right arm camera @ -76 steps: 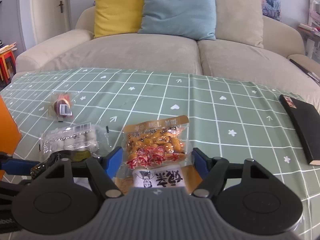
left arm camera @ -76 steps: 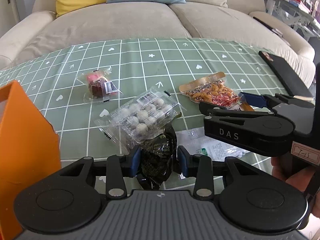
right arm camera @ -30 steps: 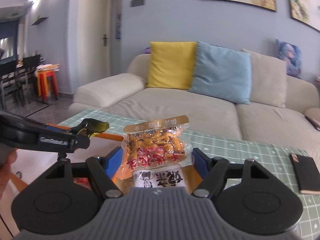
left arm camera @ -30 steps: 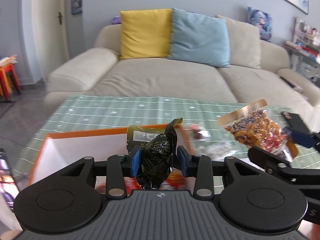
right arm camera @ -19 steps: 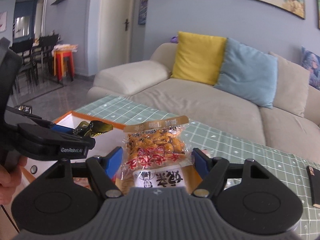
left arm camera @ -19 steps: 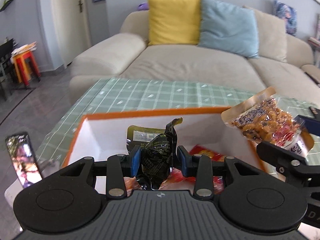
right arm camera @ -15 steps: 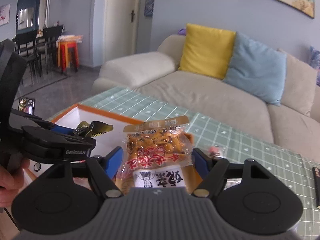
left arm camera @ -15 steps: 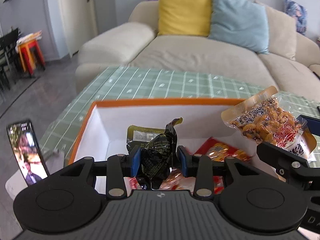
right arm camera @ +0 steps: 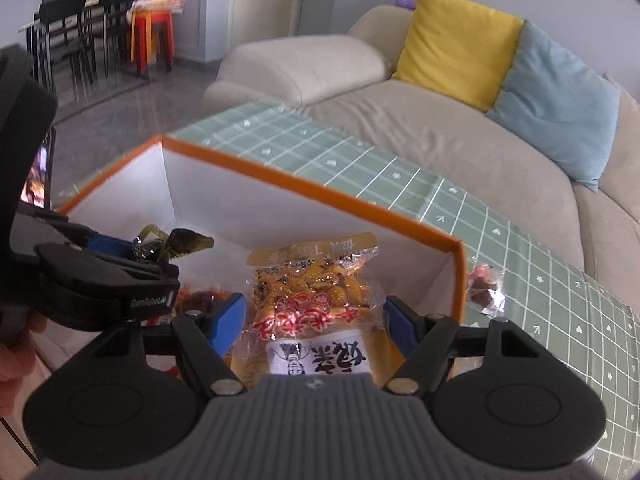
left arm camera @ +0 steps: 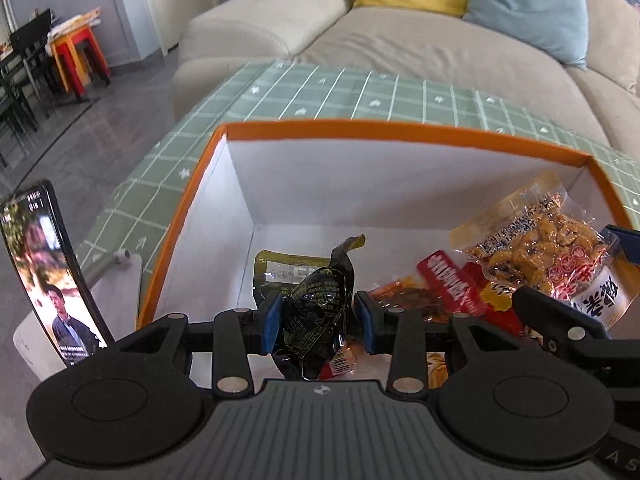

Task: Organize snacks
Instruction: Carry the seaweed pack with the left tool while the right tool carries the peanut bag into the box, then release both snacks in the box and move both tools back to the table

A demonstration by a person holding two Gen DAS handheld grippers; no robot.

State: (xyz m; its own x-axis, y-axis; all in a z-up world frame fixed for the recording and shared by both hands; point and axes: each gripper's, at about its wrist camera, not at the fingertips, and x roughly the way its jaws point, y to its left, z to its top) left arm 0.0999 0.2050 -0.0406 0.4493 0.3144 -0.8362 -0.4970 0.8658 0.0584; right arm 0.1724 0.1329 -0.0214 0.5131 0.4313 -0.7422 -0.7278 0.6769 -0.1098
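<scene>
My left gripper (left arm camera: 318, 322) is shut on a dark crinkled snack packet (left arm camera: 318, 312) and hangs over the open orange box (left arm camera: 400, 130), whose inside is white. My right gripper (right arm camera: 314, 322) is shut on a clear bag of orange-yellow snacks (right arm camera: 316, 292) with a gold top strip, also above the box (right arm camera: 304, 188). That bag (left arm camera: 548, 256) shows at the right of the left wrist view. On the box floor lie an olive-gold packet (left arm camera: 280, 268) and red snack packets (left arm camera: 452, 288). The left gripper's fingers (right arm camera: 108, 276) show at the left of the right wrist view.
The box stands on a green checked tablecloth (left arm camera: 360, 96) beside a beige sofa (left arm camera: 420, 40). A phone (left arm camera: 48, 272) with a lit screen stands upright left of the box. A small wrapped red snack (right arm camera: 486, 292) lies on the cloth right of the box. A hand (right arm camera: 16, 340) holds the left gripper.
Both grippers have moved from above the table to over the box and tilted downward, each keeping its packet. The box interior now fills the view.
</scene>
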